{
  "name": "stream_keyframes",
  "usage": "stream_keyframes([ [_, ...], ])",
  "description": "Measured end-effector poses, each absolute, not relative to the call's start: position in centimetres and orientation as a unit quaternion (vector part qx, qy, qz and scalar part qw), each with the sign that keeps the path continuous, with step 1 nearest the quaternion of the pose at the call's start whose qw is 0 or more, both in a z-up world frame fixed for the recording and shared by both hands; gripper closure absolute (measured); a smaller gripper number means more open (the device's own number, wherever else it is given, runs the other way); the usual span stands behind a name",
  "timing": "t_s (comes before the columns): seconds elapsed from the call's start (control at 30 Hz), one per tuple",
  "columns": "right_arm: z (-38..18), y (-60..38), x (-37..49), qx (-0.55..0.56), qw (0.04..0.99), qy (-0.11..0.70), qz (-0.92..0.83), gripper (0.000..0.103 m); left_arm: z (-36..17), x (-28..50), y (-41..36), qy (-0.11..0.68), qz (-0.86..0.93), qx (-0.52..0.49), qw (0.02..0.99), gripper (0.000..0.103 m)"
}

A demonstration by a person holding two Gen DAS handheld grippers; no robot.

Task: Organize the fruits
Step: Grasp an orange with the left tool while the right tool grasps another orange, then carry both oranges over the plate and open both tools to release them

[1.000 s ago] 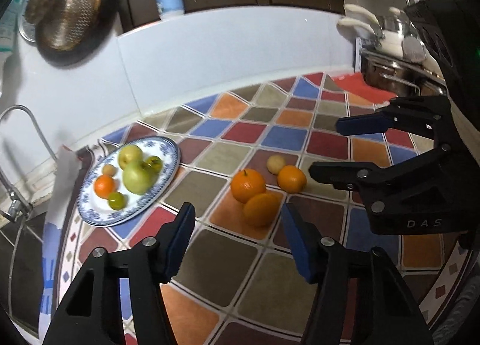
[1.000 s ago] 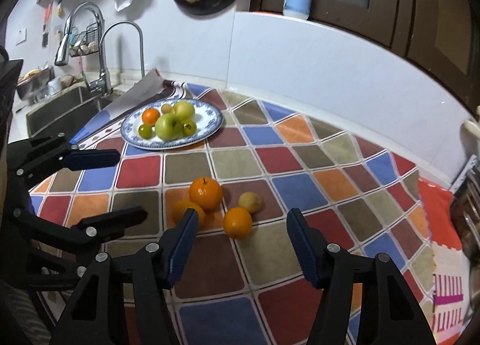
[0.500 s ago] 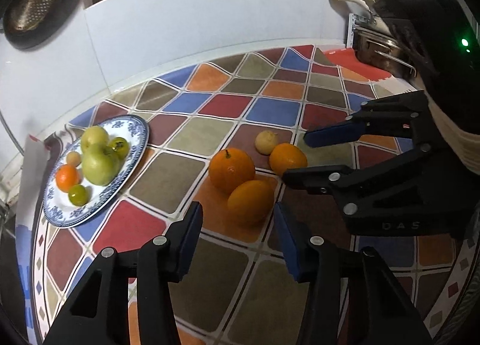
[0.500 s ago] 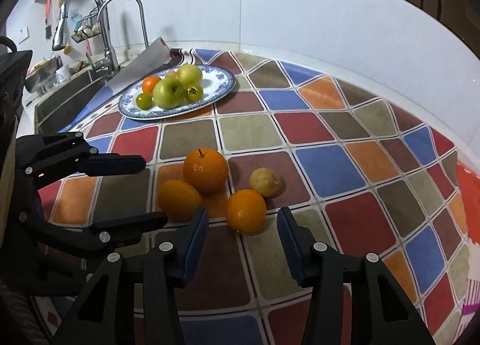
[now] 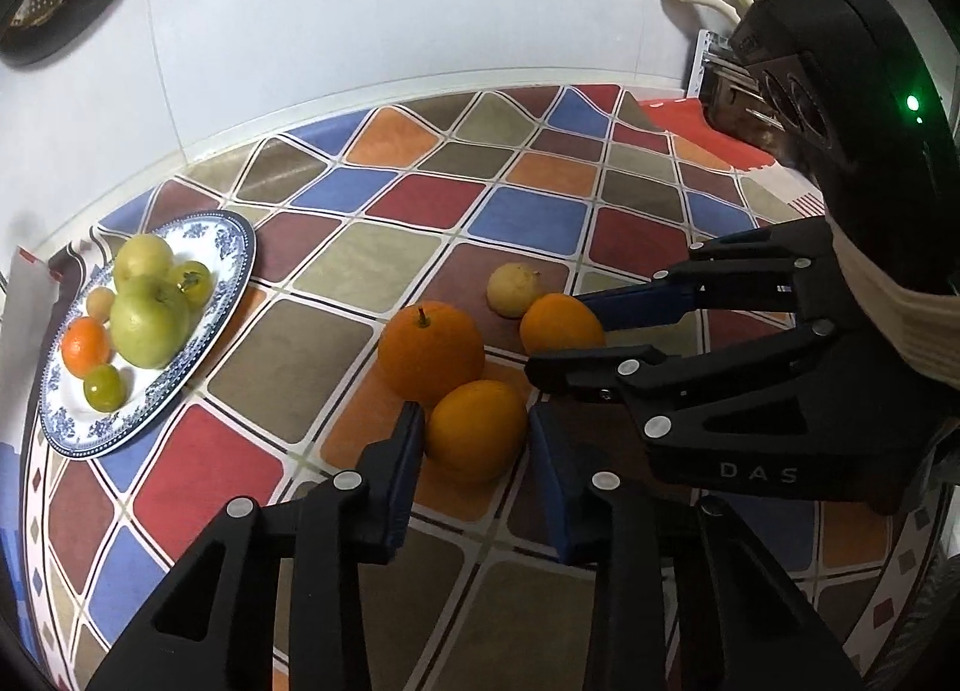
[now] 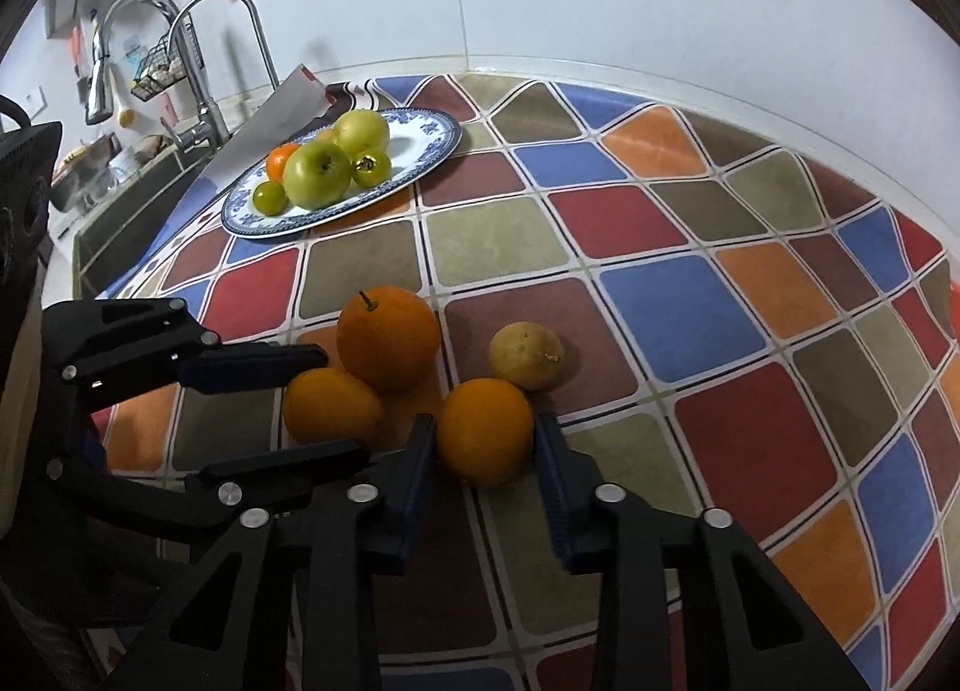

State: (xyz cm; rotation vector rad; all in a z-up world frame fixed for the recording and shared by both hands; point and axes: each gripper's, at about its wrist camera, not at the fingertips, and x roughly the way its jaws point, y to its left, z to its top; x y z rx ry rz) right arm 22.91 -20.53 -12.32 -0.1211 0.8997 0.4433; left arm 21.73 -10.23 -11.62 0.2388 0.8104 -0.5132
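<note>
Three oranges and a small yellow fruit [image 5: 511,290] lie together on the checkered cloth. My left gripper [image 5: 475,427] is open with its fingers on either side of the near orange [image 5: 477,430]. My right gripper [image 6: 485,439] is open around another orange [image 6: 485,430], also seen in the left wrist view [image 5: 559,323]. The big stemmed orange [image 5: 429,350] sits between them. A blue-and-white plate [image 5: 231,265] at the left holds green apples, small green fruits and a small orange.
A white backsplash wall runs behind the counter. A sink with taps [image 6: 198,66] lies beyond the plate. A dish rack with utensils [image 5: 714,84] stands at the far right. The checkered cloth [image 6: 690,301] covers the counter.
Both grippers have moved forward and down to the loose fruit. Each now has an orange between its open fingers, and the jaws look narrower than before.
</note>
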Motion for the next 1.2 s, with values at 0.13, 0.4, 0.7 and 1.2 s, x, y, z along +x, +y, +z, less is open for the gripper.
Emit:
stream_keyframes([
  [0.13,-12.2,-20.6,22.4,-0.054,0.876,0.431,0.208,0.070,-11.3,21.4,-10.1,0.388,-0.241,0.107,0.883,0.068],
  [0.4,-10.9,-20.7,20.9,-0.046,0.885,0.418,0.199,0.070,-9.3,19.9,-8.8,0.364,-0.215,0.092,0.901,0.068],
  [0.7,-8.0,-19.8,18.9,-0.040,0.904,0.381,0.191,0.070,-6.5,17.8,-6.6,0.335,-0.186,0.066,0.921,0.068],
  [1.2,-3.9,-16.0,17.3,-0.027,0.926,0.326,0.189,0.070,-3.4,16.0,-1.3,0.295,-0.140,0.060,0.943,0.068],
])
